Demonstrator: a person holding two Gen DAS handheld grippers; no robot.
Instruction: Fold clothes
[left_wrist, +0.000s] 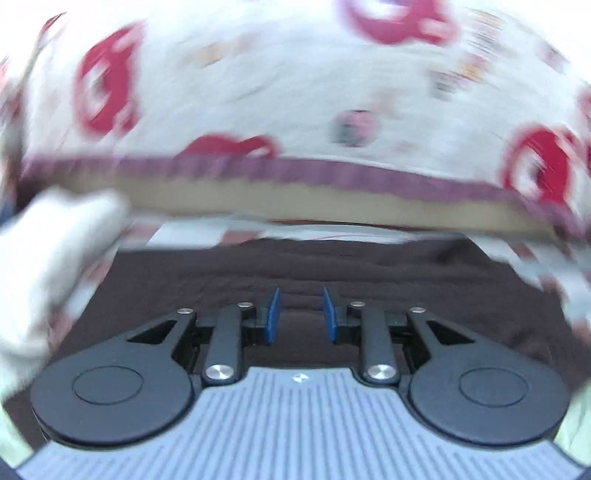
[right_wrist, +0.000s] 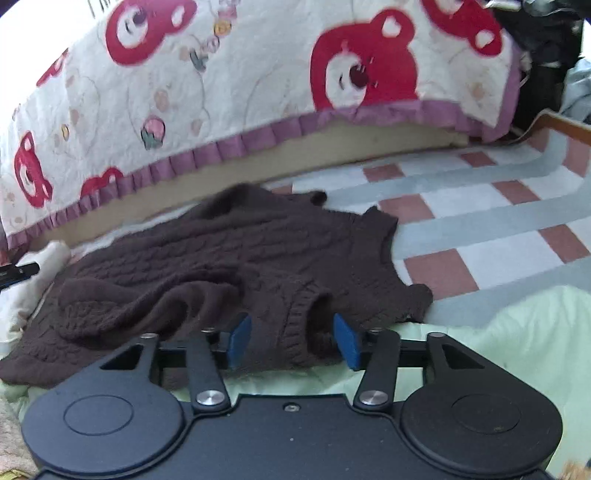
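A dark brown cable-knit sweater (right_wrist: 229, 251) lies rumpled on the bed, partly on a checked sheet and partly on a pale green cloth. My right gripper (right_wrist: 293, 339) is open at the sweater's near edge. A ribbed fold of the knit sits between its blue pads (right_wrist: 240, 339) without being pinched. In the blurred left wrist view the same brown sweater (left_wrist: 332, 266) spreads flat under and ahead of my left gripper (left_wrist: 301, 314). Its blue pads (left_wrist: 273, 317) stand a little apart, open, with nothing gripped between them.
A white quilt with red bear prints and a purple frill (right_wrist: 221, 92) hangs along the far side, over a tan mattress edge (right_wrist: 332, 144). The checked sheet (right_wrist: 480, 206) stretches right, the green cloth (right_wrist: 498, 332) lies near. A blurred white cloth (left_wrist: 48, 258) is at the left.
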